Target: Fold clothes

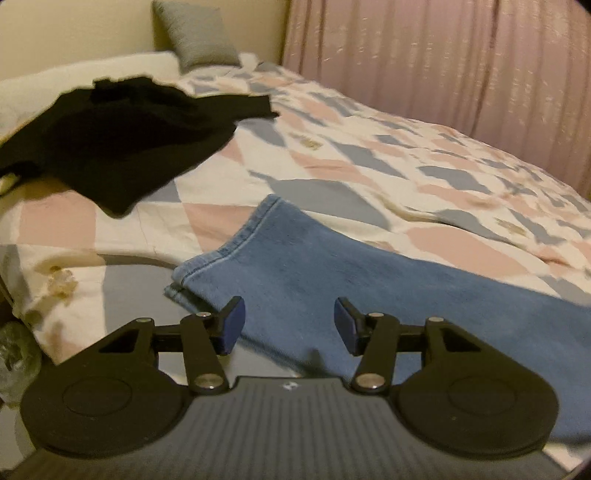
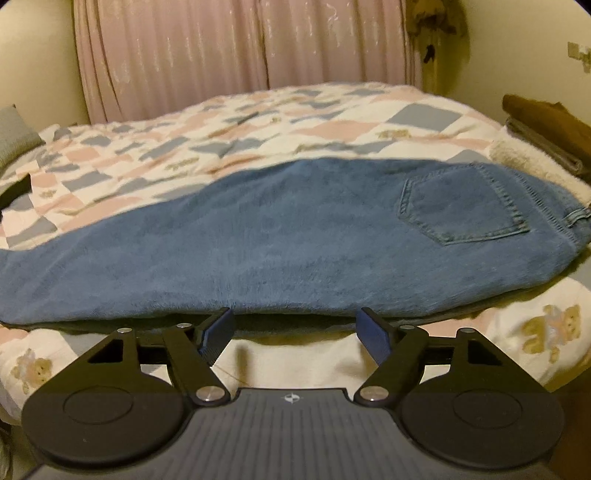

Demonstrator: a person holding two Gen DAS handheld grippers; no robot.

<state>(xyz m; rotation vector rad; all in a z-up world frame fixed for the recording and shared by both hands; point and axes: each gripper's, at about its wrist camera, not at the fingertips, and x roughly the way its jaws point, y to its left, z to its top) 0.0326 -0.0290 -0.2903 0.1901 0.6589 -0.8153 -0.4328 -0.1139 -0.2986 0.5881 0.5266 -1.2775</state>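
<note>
We hold our left gripper (image 1: 289, 325) with its two blue-padded fingers (image 1: 233, 325) spread wide, nothing between them, above the lower leg of the pair of light blue denim jeans (image 1: 332, 280). From the left wrist view we cannot tell whether the fingers touch the cloth or hang just over it. The jeans lie folded lengthwise, one leg on top of the other, on the patchwork quilt of pink, grey-blue and cream squares (image 1: 369, 155) that covers the bed. The hemmed cuffs point away from us to the left, with the stitched edge of the upper cuff lying a little askew over the lower one.

Our right gripper (image 2: 295, 328) is likewise wide open and empty. Its fingertips sit right at the near edge of the jeans (image 2: 258, 240), close to where the denim meets the quilt (image 2: 332, 122), and we cannot tell if they touch. From this side the jeans stretch across the whole bed, with the back pocket (image 2: 461, 206) and waistband off to the right.

Farther back on the left lies a crumpled black garment (image 1: 118, 136), well apart from the jeans. A grey cushion (image 1: 199, 33) leans at the head of the bed, and a pink pleated curtain (image 1: 461, 66) hangs behind. A brown folded cloth (image 2: 546, 125) rests at the far right end of the bed
</note>
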